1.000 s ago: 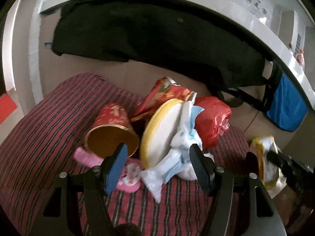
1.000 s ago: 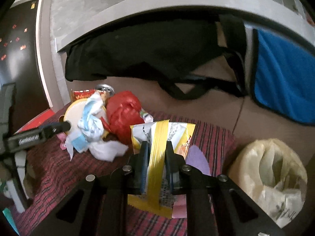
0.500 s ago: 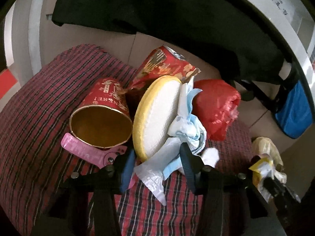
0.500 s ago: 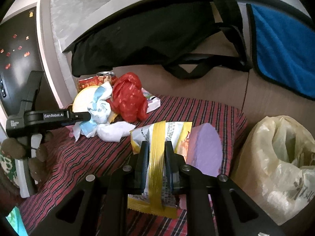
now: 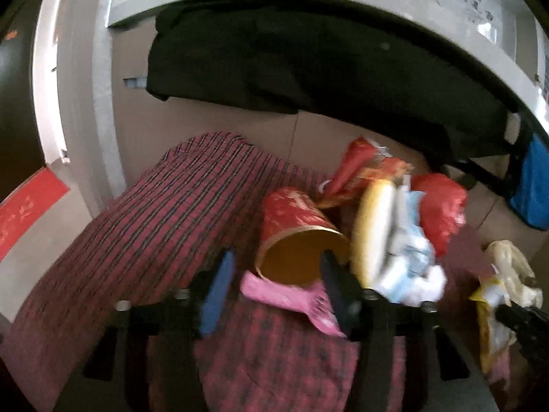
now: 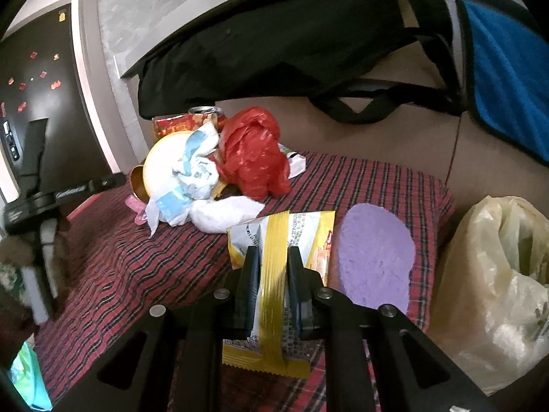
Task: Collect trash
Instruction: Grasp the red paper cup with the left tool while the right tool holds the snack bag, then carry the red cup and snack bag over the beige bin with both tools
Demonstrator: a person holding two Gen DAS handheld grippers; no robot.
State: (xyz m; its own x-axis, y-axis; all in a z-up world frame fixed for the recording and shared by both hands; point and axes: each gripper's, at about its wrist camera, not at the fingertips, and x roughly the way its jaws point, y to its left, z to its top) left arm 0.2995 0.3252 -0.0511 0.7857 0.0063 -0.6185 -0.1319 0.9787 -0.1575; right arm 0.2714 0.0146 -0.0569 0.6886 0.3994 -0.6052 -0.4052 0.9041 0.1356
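Note:
A heap of trash lies on the red striped cloth point(image 5: 144, 226). It holds a red paper cup point(image 5: 295, 226) on its side, a pink plastic piece point(image 5: 291, 295), a yellow-rimmed white lid point(image 5: 372, 226), a white-blue crumpled wrapper point(image 5: 408, 250), a red plastic bag point(image 5: 442, 206) and a red can point(image 6: 192, 122). My left gripper point(image 5: 274, 281) is open, with the cup mouth and pink piece between its fingers. My right gripper point(image 6: 272, 274) is shut on a yellow-white snack wrapper point(image 6: 278, 240), held above the cloth.
A pale yellow trash bag point(image 6: 497, 274) stands open right of the cloth. A purple oval pad point(image 6: 374, 257) lies by the wrapper. A black bag point(image 6: 274, 48) hangs behind, a blue cloth point(image 6: 507, 79) at the right. Brown cardboard backs the scene.
My left gripper has opened wider and shifted left from the white-blue wrapper to the red cup and pink piece. My right gripper still holds the snack wrapper and has barely moved.

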